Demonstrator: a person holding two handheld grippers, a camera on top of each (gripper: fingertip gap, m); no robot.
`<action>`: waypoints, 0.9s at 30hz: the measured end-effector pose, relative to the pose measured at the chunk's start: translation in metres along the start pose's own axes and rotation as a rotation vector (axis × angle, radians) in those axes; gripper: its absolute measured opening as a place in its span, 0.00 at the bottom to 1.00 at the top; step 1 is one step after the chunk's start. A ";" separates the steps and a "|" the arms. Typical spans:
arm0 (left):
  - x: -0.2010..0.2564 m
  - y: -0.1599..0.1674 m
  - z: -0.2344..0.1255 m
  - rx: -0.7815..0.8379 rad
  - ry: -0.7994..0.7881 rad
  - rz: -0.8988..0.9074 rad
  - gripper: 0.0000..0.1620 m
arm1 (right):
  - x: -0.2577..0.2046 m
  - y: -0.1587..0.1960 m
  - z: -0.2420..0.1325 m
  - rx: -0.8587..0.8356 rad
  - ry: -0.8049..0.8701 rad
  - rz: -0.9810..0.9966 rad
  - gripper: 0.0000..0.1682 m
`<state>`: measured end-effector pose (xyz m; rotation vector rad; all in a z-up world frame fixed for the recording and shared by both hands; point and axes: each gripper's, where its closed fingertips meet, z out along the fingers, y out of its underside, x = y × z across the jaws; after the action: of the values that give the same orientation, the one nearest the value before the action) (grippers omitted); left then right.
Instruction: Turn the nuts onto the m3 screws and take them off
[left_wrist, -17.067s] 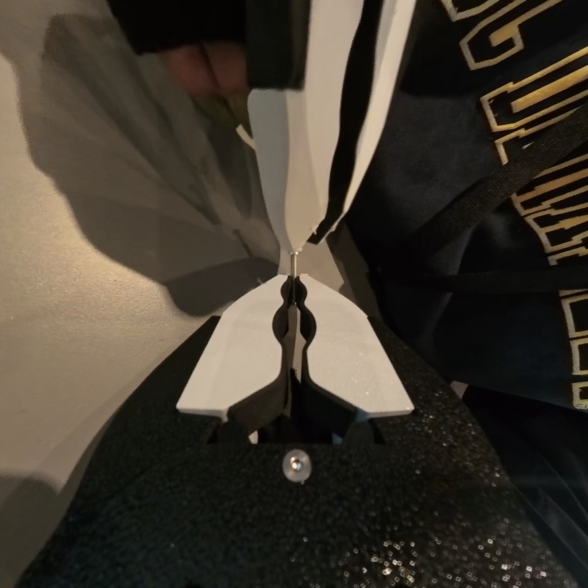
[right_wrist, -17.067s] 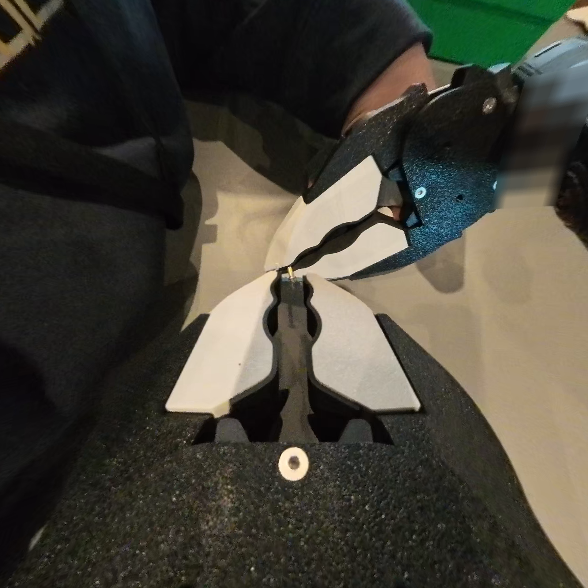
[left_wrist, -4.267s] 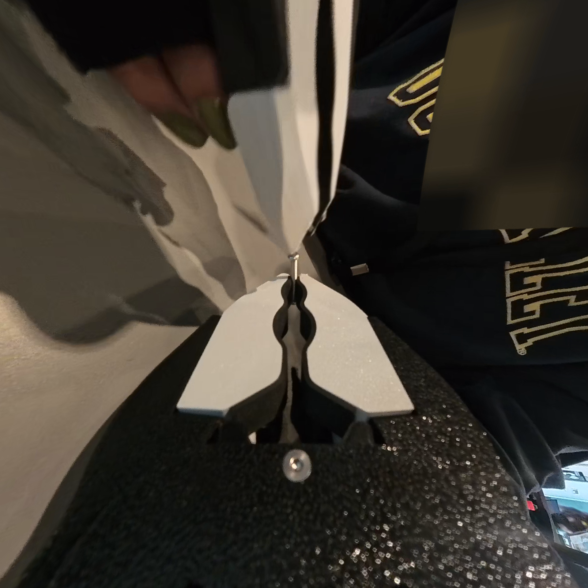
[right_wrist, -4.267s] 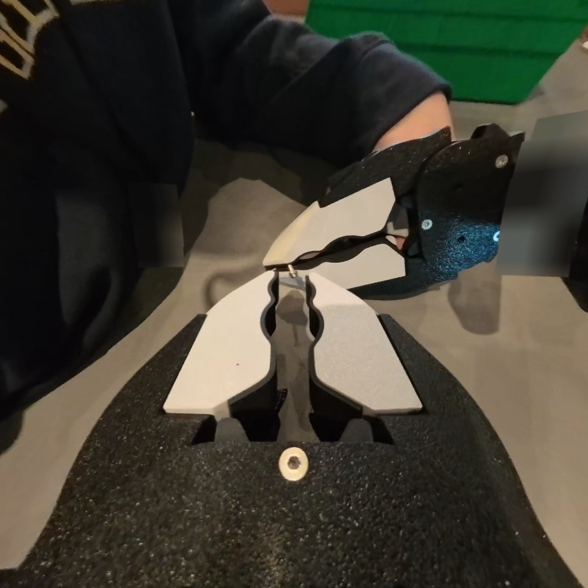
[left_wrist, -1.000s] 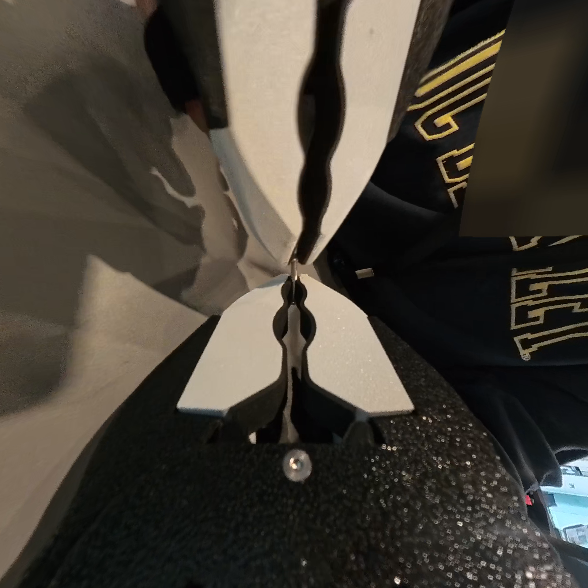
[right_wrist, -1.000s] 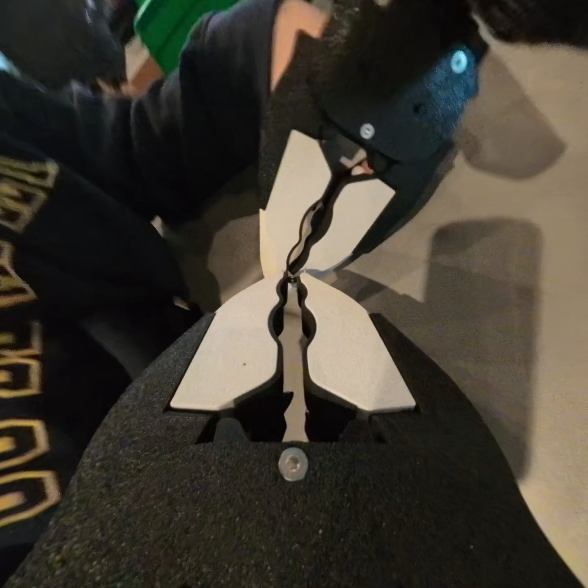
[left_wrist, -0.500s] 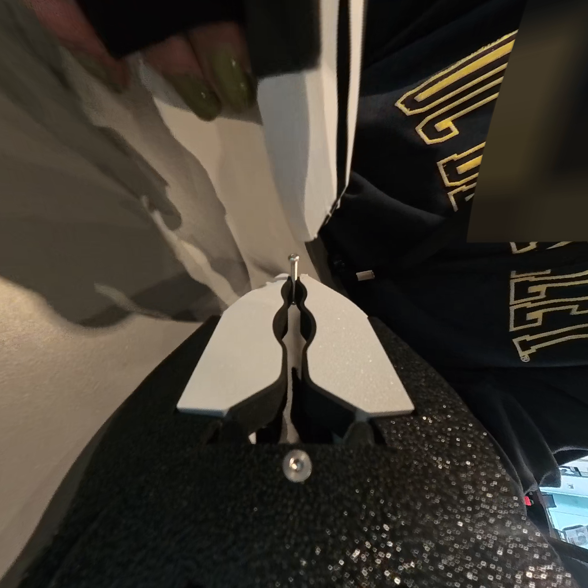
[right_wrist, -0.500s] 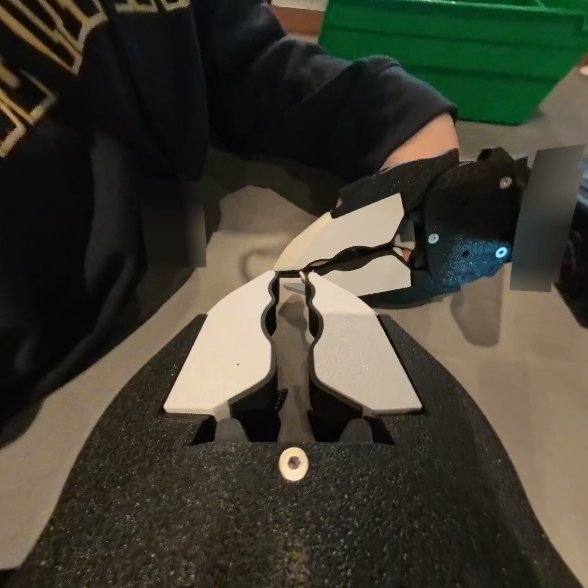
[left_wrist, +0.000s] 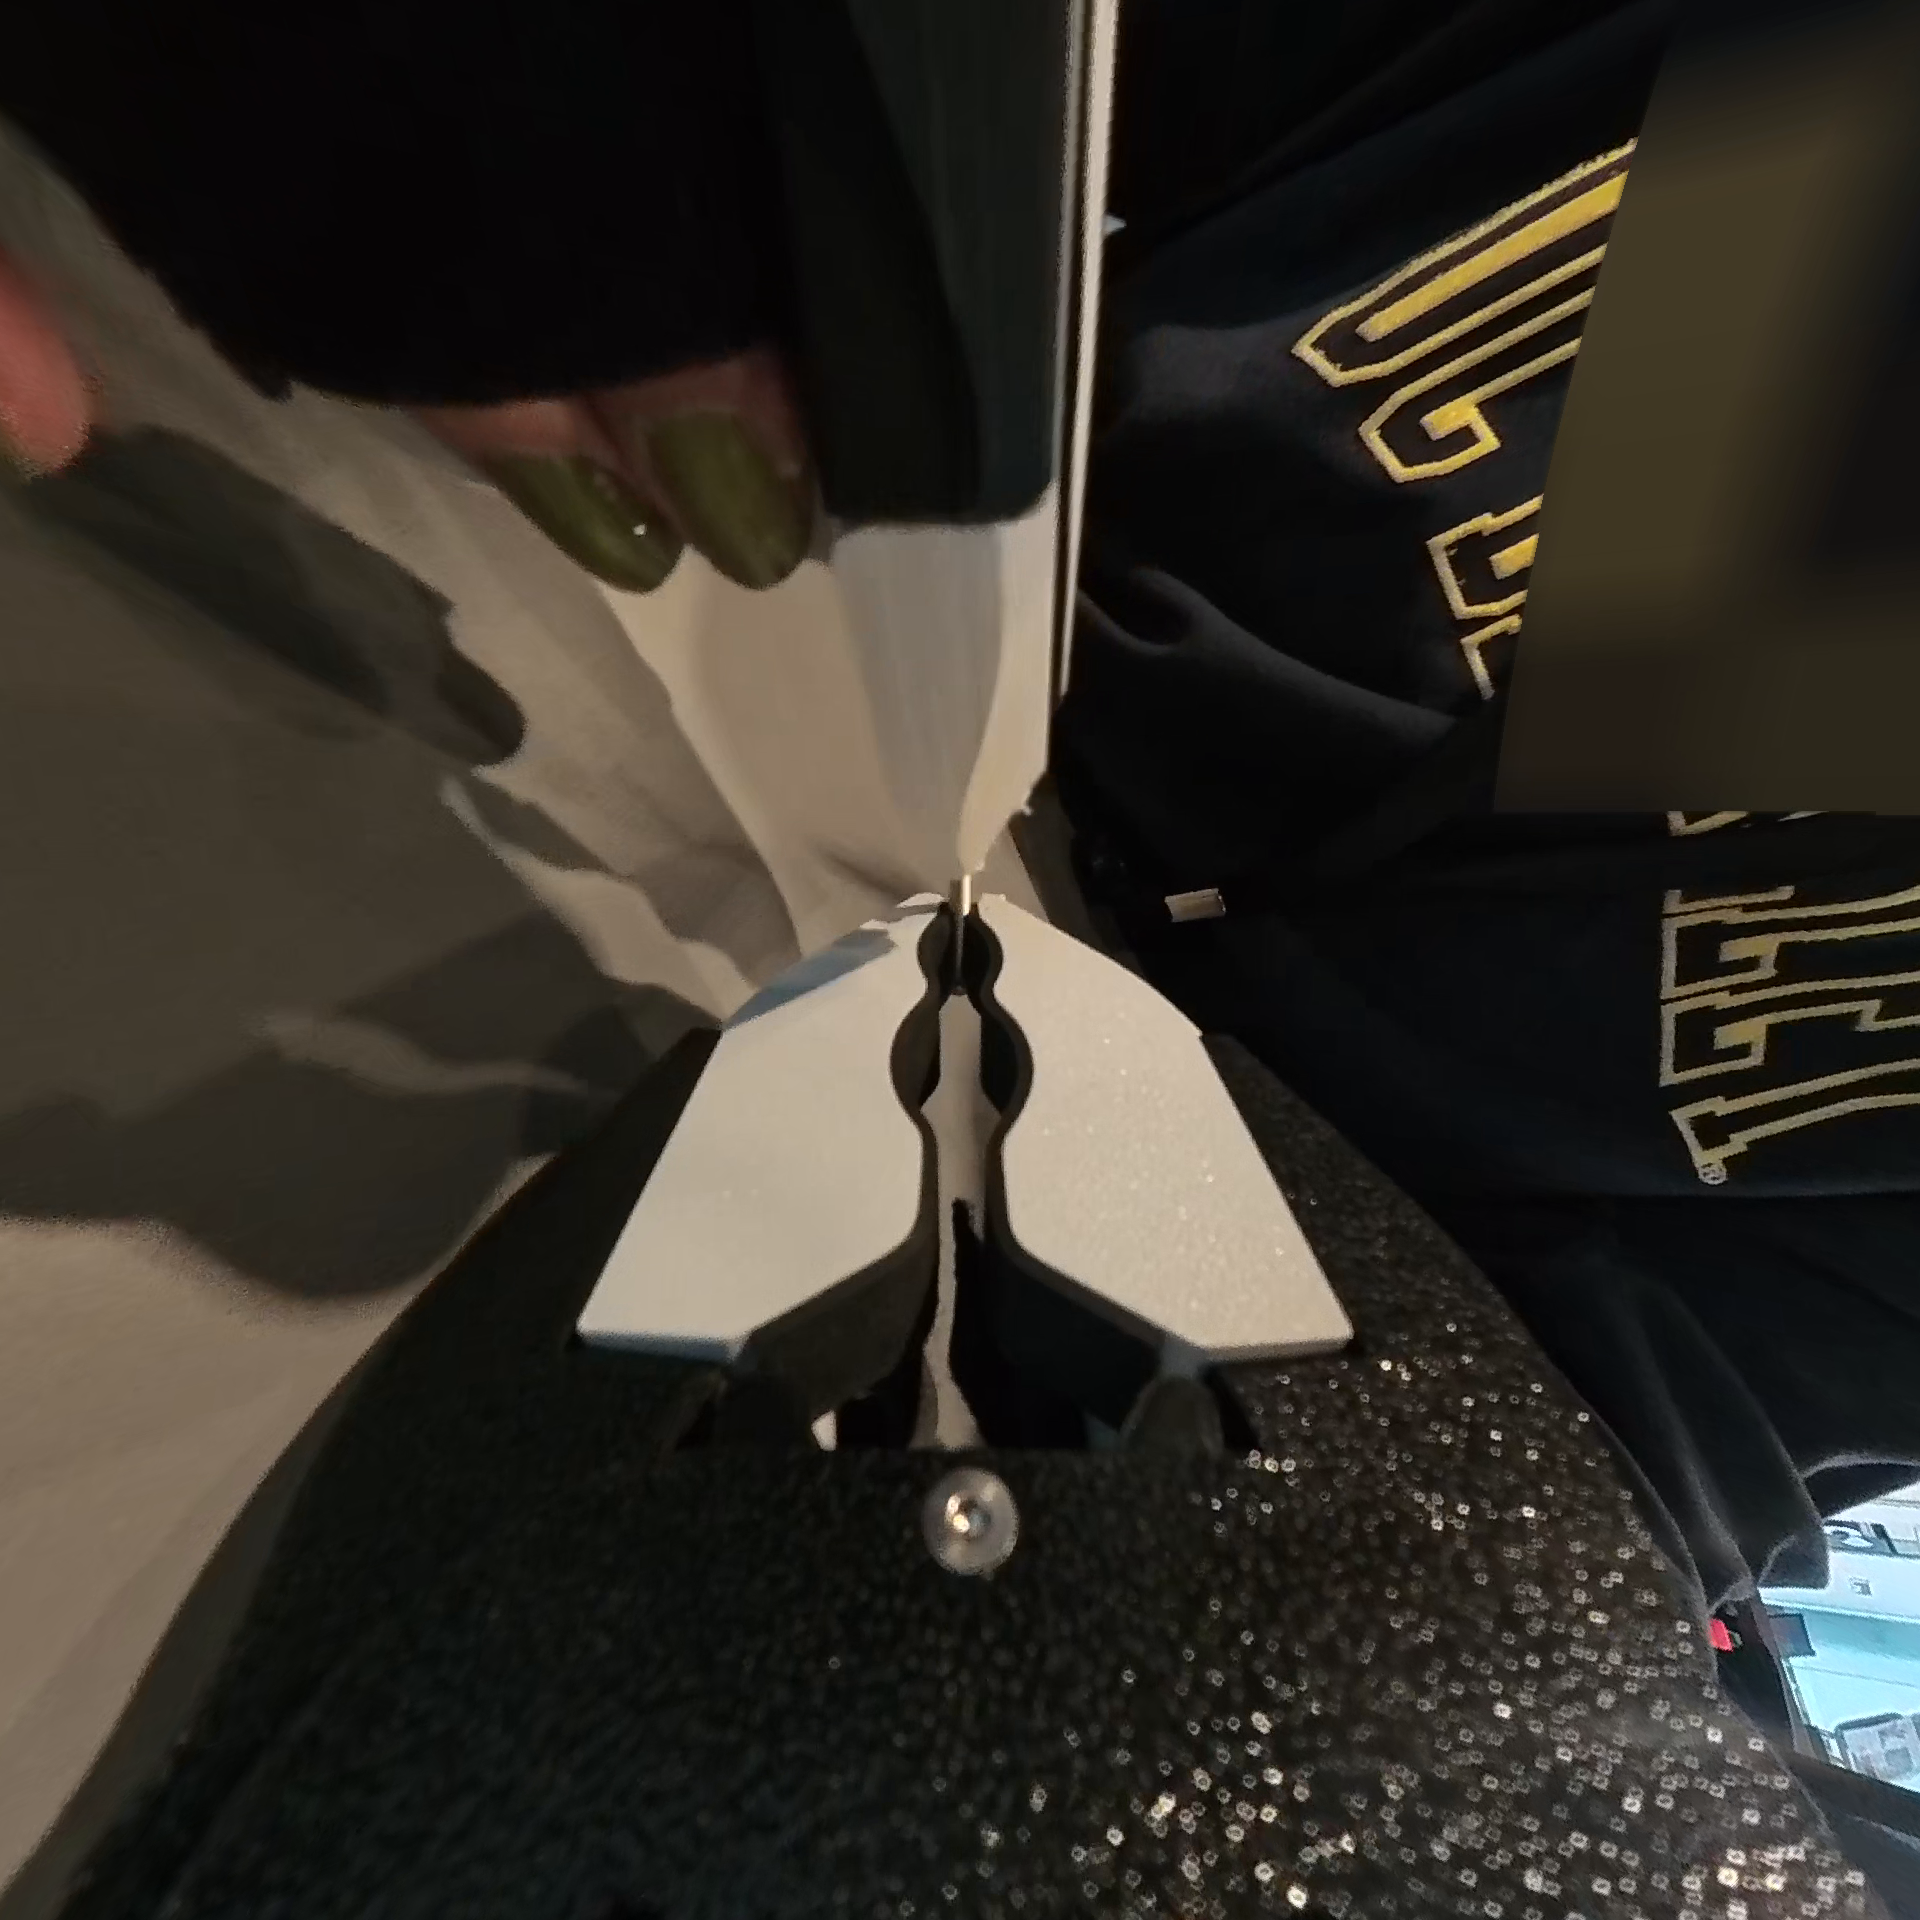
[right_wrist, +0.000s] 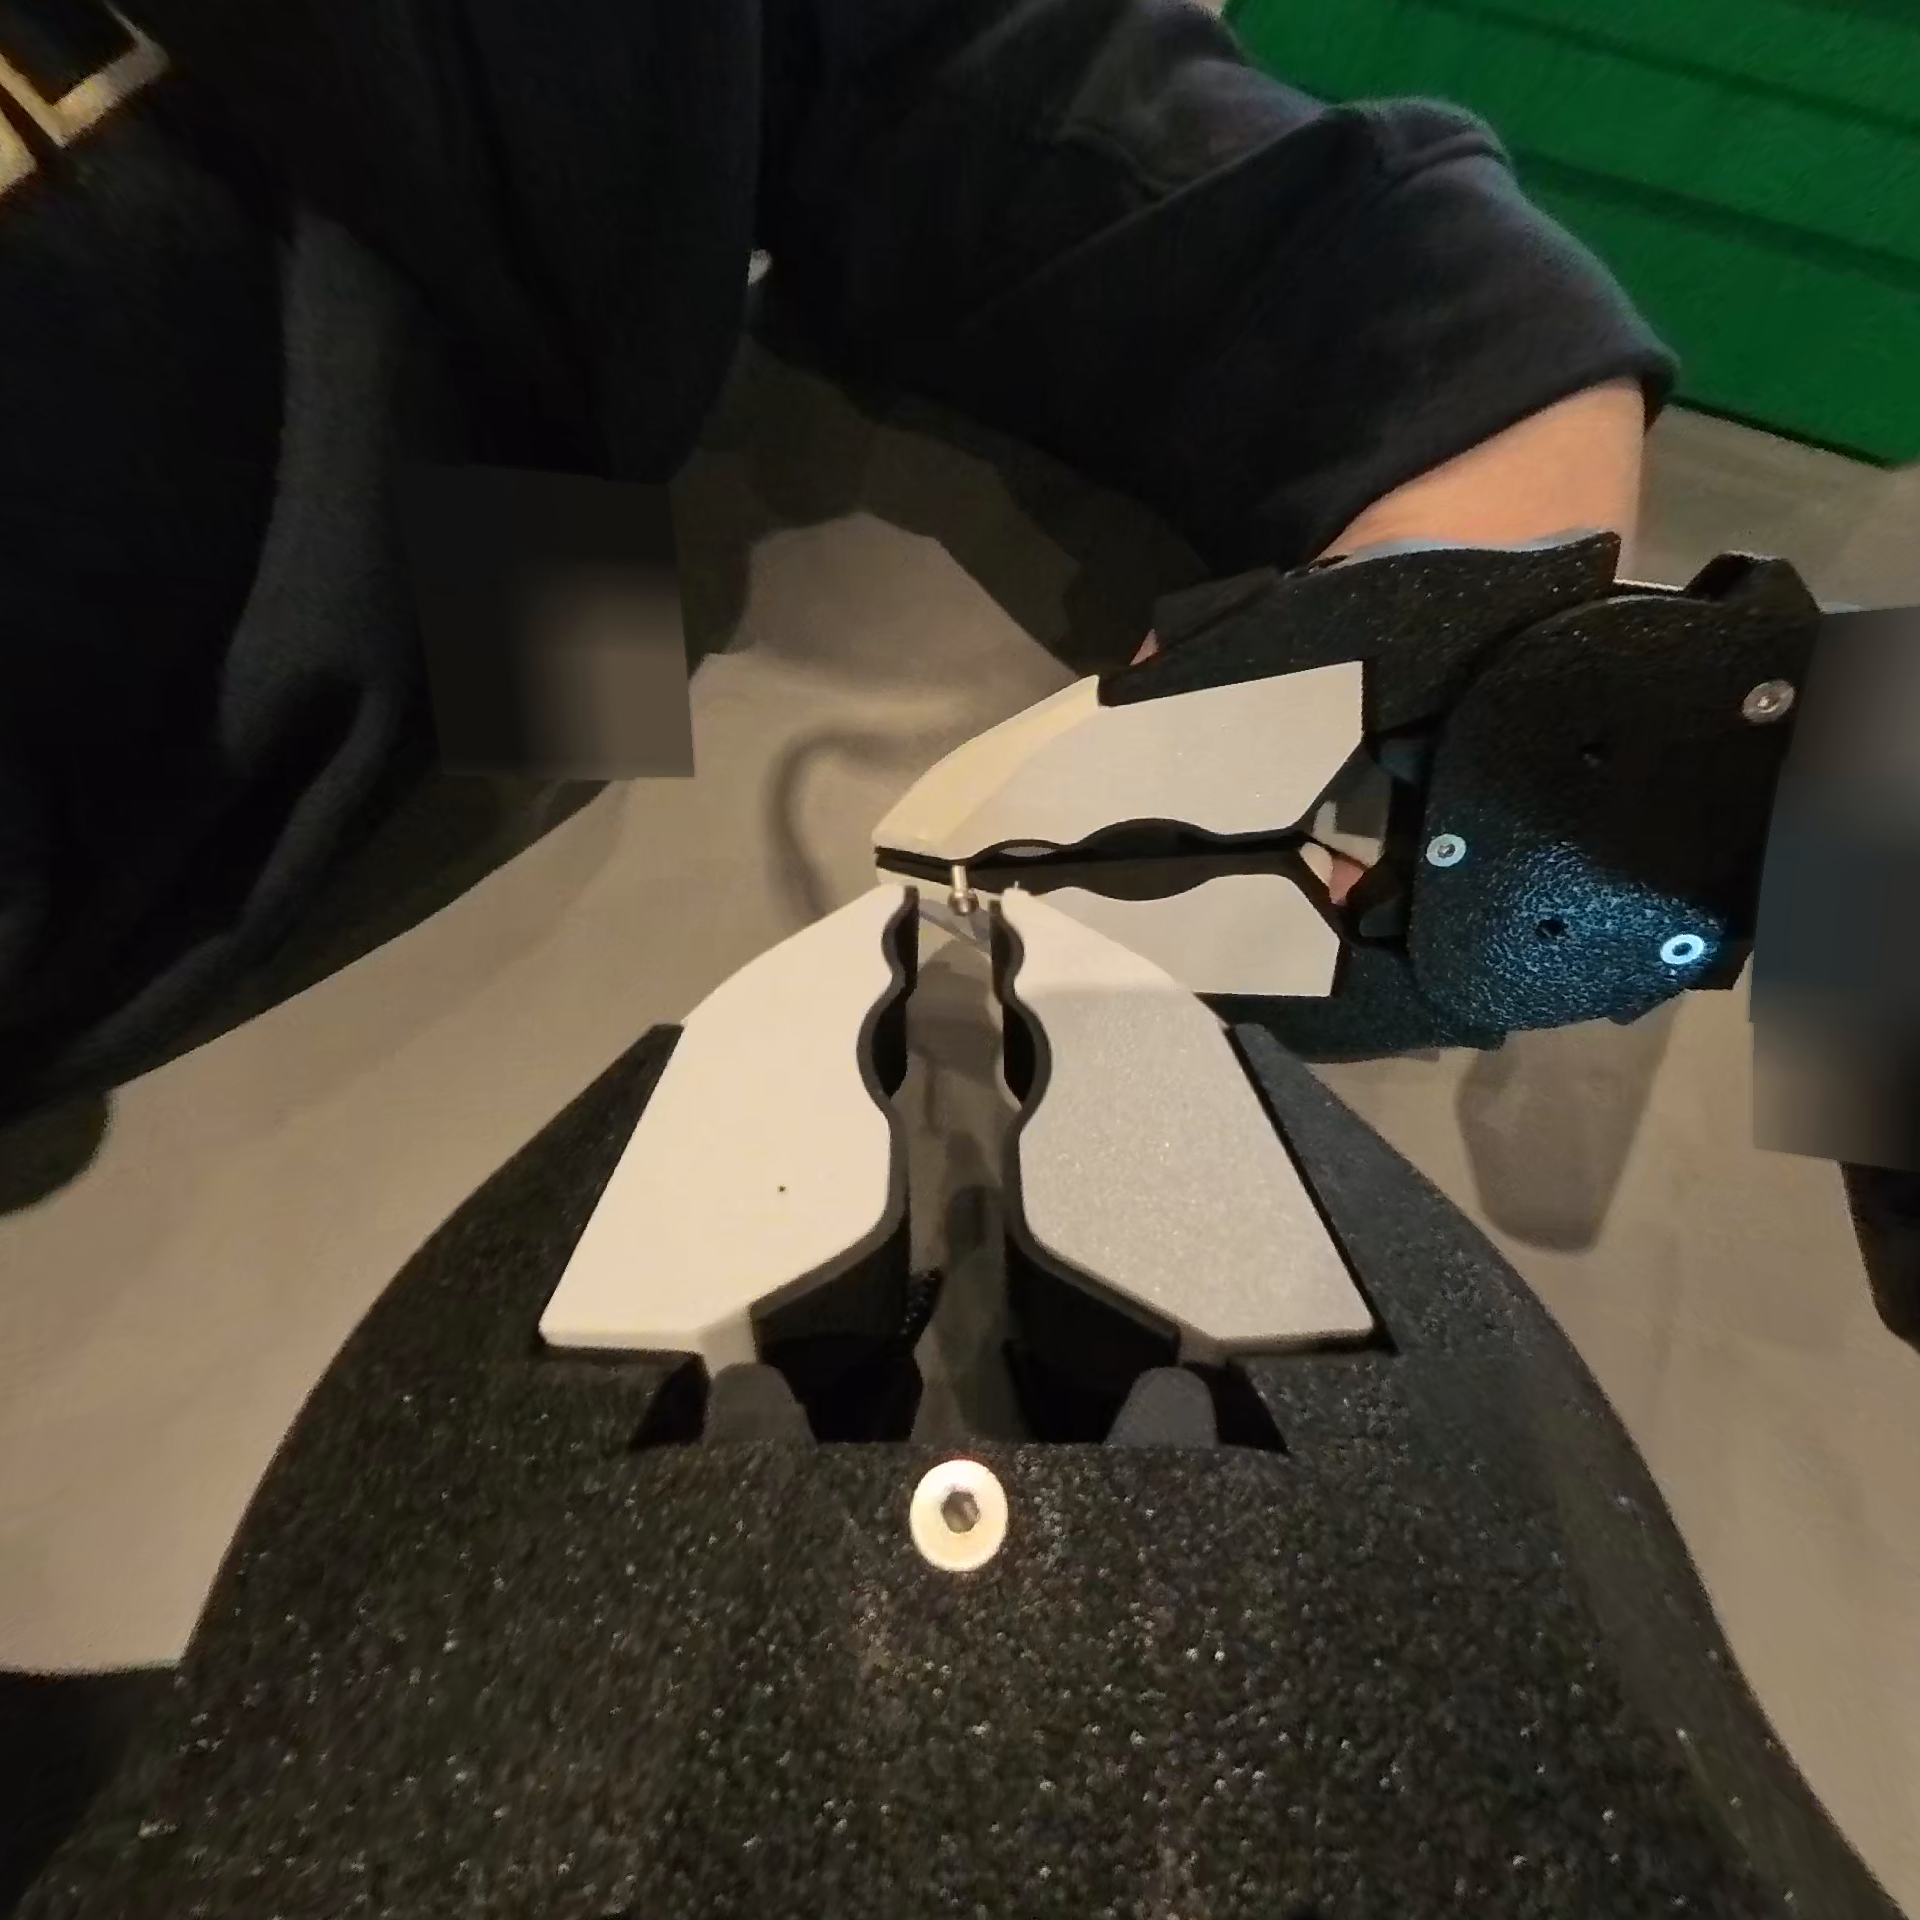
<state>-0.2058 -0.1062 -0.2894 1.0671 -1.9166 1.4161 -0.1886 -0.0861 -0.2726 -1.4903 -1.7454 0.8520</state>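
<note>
The left gripper (left_wrist: 961, 920) is pinching the thin m3 screw (left_wrist: 966, 891) at its fingertips, held above the tabletop (right_wrist: 312, 1039). The right gripper (right_wrist: 954, 906) has its fingers parted a little around the screw's free end, where the nut (right_wrist: 963, 904) seems to sit (too small to be sure). I'd judge the turning mid-way; whether it's going on or coming off, I cannot tell.

We cannot make out any nut on the thin silver screw (left_wrist: 964, 891), too small at the white fingertips. The green crate (right_wrist: 1662, 187) runs off the top right corner; a blurred hand (left_wrist: 42, 364) smears the left edge.
</note>
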 end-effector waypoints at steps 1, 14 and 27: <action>0.000 0.000 0.000 0.000 0.000 0.000 0.01 | 0.000 0.001 0.000 -0.004 -0.006 0.001 0.07; 0.001 0.000 0.000 -0.002 0.002 0.000 0.01 | 0.001 0.000 0.002 0.030 0.005 0.058 0.03; 0.001 0.001 0.001 -0.010 0.000 0.002 0.01 | 0.002 0.001 0.004 0.051 0.240 0.324 0.03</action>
<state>-0.2071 -0.1068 -0.2898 1.0608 -1.9238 1.4063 -0.1918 -0.0838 -0.2750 -1.7897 -1.3207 0.8300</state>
